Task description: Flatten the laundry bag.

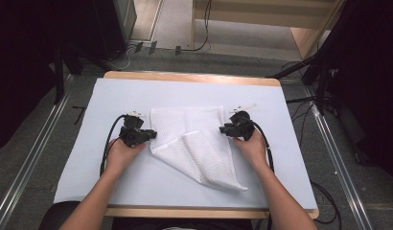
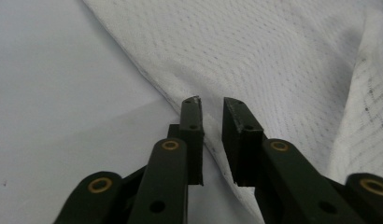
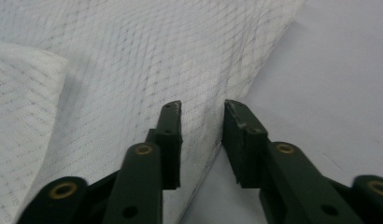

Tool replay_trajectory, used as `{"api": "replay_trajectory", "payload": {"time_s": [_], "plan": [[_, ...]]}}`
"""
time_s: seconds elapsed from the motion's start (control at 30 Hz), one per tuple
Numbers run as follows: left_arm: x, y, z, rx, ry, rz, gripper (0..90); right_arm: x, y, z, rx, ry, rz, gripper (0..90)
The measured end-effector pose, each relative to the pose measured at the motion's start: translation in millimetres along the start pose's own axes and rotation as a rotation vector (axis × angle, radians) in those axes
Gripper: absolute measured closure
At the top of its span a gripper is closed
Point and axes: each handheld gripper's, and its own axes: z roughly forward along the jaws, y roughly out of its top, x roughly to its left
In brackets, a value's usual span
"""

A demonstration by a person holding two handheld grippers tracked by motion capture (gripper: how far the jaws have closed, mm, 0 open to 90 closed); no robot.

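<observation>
Now, your left gripper's (image 2: 212, 103) fingers (image 2: 192, 122) stand a little apart, straddling the left edge of the white mesh cloth (image 1: 192, 141), with nothing pinched between them; the right gripper's (image 3: 202, 106) fingers (image 3: 241, 128) are likewise parted over the cloth's right edge, the hem running up the gap. The cloth lies mid-tabletop (image 1: 113, 96), partly folded, one flap turned over diagonally toward you. To take both edges well, sink each gripper until the lower finger slips beneath the hem, then close on a single layer only, well in from the very fringe so the weave does not slide out. Close both sides together and lift evenly, keeping the cloth taut between your hands so the flap falls open rather than bunching.
</observation>
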Motion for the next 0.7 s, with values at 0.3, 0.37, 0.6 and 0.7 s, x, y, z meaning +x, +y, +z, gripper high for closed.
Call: {"api": "replay_trajectory", "payload": {"time_s": [0.3,0.37,0.6,0.7], "plan": [[7.5,10.2,4.1,-0.001,-0.061,-0.042,90.0,0.8,7.9,0.9,0.027,-0.018,0.003,90.0],[10.3,17.8,6.2,-0.016,-0.055,-0.044,90.0,-4.5,10.6,-0.5,0.011,-0.026,0.015,90.0],[31.6,44.0,21.2,-0.031,-0.068,-0.079,90.0,-29.7,19.3,1.4,-0.020,-0.036,0.076,90.0],[37.8,50.4,29.6,-0.021,-0.083,-0.105,90.0,-36.1,22.4,2.5,-0.030,-0.047,0.081,90.0]]}}
